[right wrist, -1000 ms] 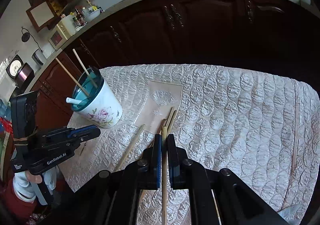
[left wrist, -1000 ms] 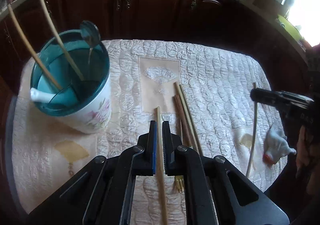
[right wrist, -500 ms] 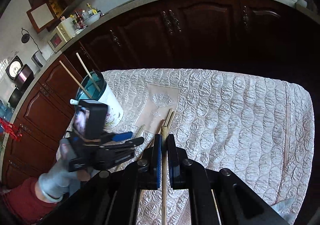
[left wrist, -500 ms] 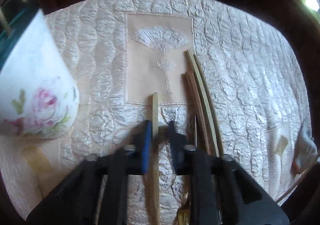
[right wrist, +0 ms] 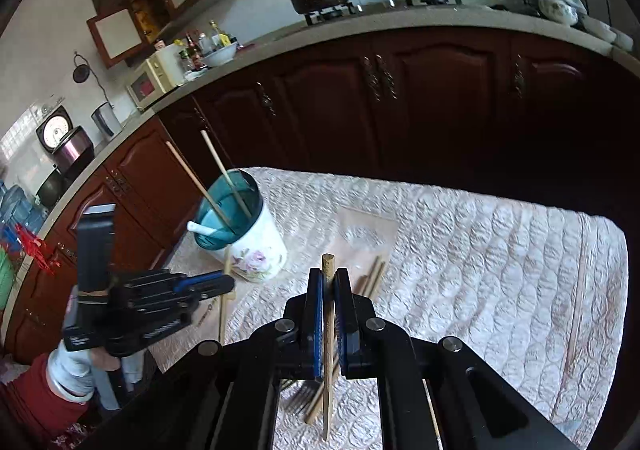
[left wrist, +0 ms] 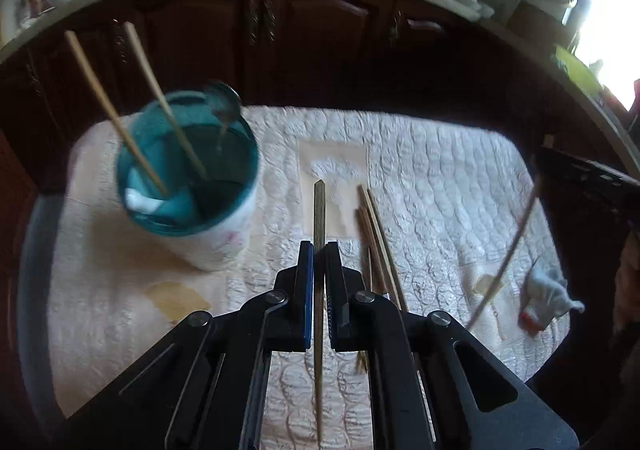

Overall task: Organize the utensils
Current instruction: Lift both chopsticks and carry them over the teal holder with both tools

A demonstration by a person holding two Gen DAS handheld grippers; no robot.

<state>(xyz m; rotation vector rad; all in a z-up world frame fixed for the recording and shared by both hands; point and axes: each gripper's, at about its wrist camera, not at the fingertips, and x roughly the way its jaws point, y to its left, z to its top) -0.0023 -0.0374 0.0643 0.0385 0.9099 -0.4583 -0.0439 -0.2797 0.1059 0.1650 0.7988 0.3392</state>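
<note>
A white floral cup with a teal rim [left wrist: 188, 185] stands on the quilted table cover [left wrist: 440, 177] at the left. It holds two chopsticks, a metal spoon and a white spoon. My left gripper [left wrist: 319, 250] is shut on a chopstick [left wrist: 319, 209] and holds it above the cover, right of the cup. My right gripper [right wrist: 329, 278] is shut on another chopstick [right wrist: 328, 314], lifted over the table. The left gripper also shows in the right wrist view [right wrist: 216, 284], close to the cup [right wrist: 244, 238]. Several chopsticks [left wrist: 378, 234] and a fork [right wrist: 300, 400] lie on the cover.
Dark wooden cabinets [right wrist: 400, 89] and a counter run behind the table. One thin chopstick [right wrist: 578, 314] lies near the cover's right edge. A white and red crumpled thing [left wrist: 548, 298] lies at the right edge in the left wrist view.
My left gripper dipped down to the cover, shut on a chopstick and has lifted it up. My right gripper has risen with its chopstick.
</note>
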